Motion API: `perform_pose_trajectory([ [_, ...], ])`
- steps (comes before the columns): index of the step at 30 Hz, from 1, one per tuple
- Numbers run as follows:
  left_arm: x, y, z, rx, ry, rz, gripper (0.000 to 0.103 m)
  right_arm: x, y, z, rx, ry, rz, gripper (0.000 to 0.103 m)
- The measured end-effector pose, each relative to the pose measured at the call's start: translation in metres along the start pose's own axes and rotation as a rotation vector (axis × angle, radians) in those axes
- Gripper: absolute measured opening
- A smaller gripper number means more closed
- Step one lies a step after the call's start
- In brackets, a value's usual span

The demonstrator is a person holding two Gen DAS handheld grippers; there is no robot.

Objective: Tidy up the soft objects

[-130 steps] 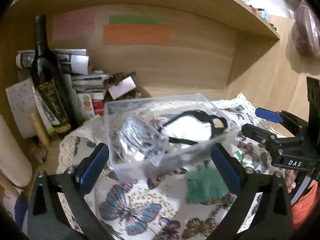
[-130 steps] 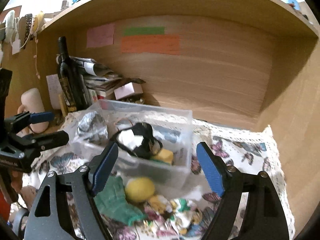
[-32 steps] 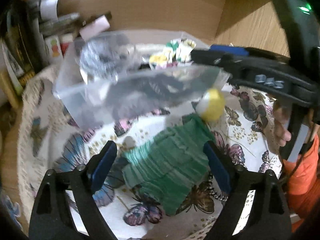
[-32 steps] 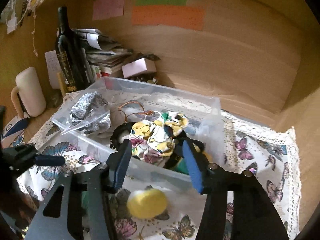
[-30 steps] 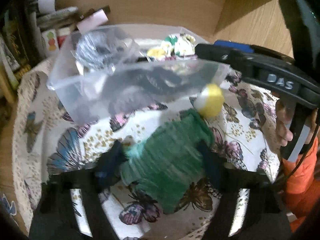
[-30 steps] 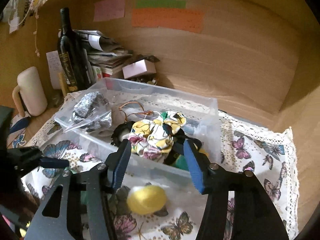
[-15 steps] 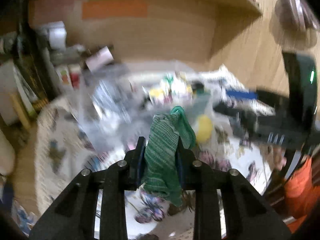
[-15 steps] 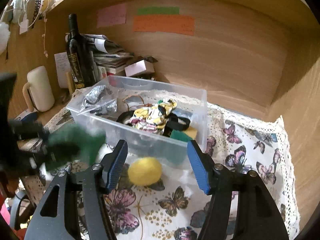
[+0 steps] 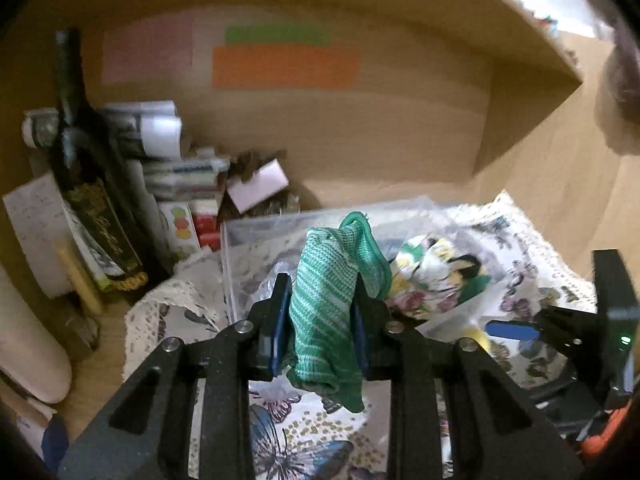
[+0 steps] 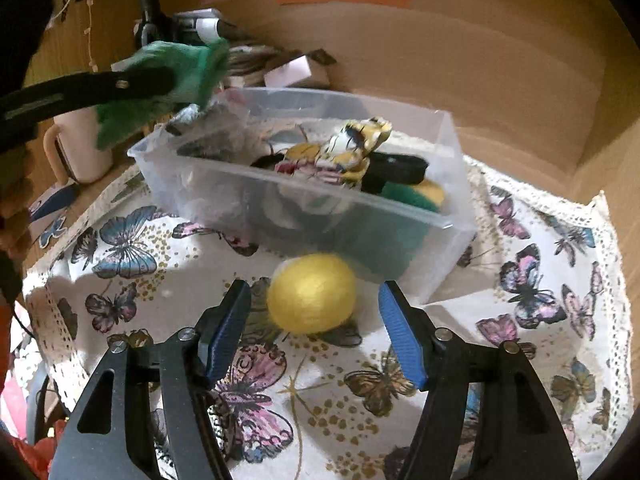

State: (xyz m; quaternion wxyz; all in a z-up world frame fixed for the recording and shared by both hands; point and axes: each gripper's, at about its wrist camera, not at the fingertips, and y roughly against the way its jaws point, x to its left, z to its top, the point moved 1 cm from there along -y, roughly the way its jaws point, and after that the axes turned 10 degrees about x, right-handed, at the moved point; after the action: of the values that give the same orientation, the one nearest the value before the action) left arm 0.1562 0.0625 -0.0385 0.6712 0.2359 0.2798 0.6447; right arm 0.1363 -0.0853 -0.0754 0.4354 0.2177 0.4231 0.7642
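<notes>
My left gripper (image 9: 319, 320) is shut on a green knitted cloth (image 9: 332, 304) and holds it in the air just in front of the clear plastic bin (image 9: 240, 236). In the right wrist view the same green cloth (image 10: 168, 80) hangs at the bin's left corner (image 10: 138, 152). The bin (image 10: 448, 216) holds a floral scrunchie (image 10: 352, 148), black straps and a silver bag. My right gripper (image 10: 314, 328) is open, its fingers on either side of a yellow soft ball (image 10: 312, 292) on the butterfly cloth, apart from it.
A dark wine bottle (image 9: 92, 184), stacked papers and boxes (image 9: 180, 188) stand at the back left of the wooden alcove. A pale mug (image 10: 76, 148) stands left of the bin. A butterfly tablecloth (image 10: 560, 320) with a lace edge covers the surface.
My left gripper closed on the green cloth and lifted it off the tablecloth toward the bin. My right gripper let the floral scrunchie go into the bin, opened, and came down around the yellow ball.
</notes>
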Motion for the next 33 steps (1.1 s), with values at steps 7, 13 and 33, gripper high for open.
perform_pose_trajectory([
  [7, -0.003, -0.045, 0.0, 0.105, -0.006, -0.008, 0.031, -0.001, -0.01, 0.002, 0.025, 0.006, 0.024, 0.043],
  [13, -0.015, -0.047, -0.005, 0.122, -0.052, 0.029, 0.055, 0.003, -0.006, 0.001, 0.007, 0.02, 0.005, 0.04],
  [33, -0.059, 0.019, -0.082, 0.153, -0.103, -0.138, 0.075, -0.006, 0.079, -0.033, -0.196, -0.086, -0.032, 0.04],
])
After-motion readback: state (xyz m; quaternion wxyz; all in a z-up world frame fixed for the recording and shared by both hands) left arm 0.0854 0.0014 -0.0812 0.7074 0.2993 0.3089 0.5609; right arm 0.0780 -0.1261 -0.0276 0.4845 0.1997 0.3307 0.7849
